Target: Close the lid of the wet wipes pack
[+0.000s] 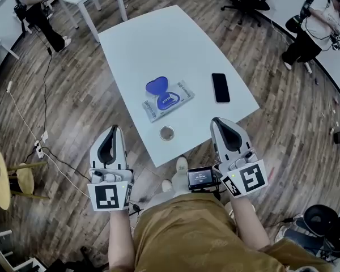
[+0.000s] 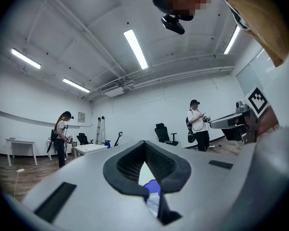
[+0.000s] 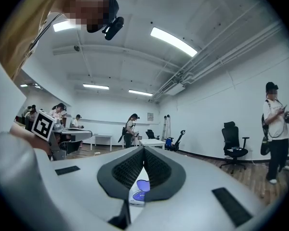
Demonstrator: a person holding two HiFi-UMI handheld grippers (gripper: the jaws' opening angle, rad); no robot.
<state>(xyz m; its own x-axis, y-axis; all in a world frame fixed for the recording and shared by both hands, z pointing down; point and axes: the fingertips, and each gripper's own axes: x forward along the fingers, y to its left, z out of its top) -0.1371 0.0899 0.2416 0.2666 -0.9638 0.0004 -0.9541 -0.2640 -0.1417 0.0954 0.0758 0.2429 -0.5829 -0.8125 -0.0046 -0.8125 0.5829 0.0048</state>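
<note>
Pre-approach: left tool (image 1: 114, 129), right tool (image 1: 217, 121) closed, empty. Next: press flipped-up blue plastic lid (image 1: 156, 86) onto white wipes pack (image 1: 175, 101).

The wet wipes pack (image 1: 178, 95) lies flat ahead of me, between the left gripper (image 1: 114, 130) and the right gripper (image 1: 217, 122), well apart from both. It is pale, soft and set askew. Its blue lid (image 1: 156, 86) is flipped open on the far side from my tongs, baring the blue-rimmed opening (image 1: 168, 101).

The wet wipes pack (image 1: 184, 92) bears print — too small to read.
</note>
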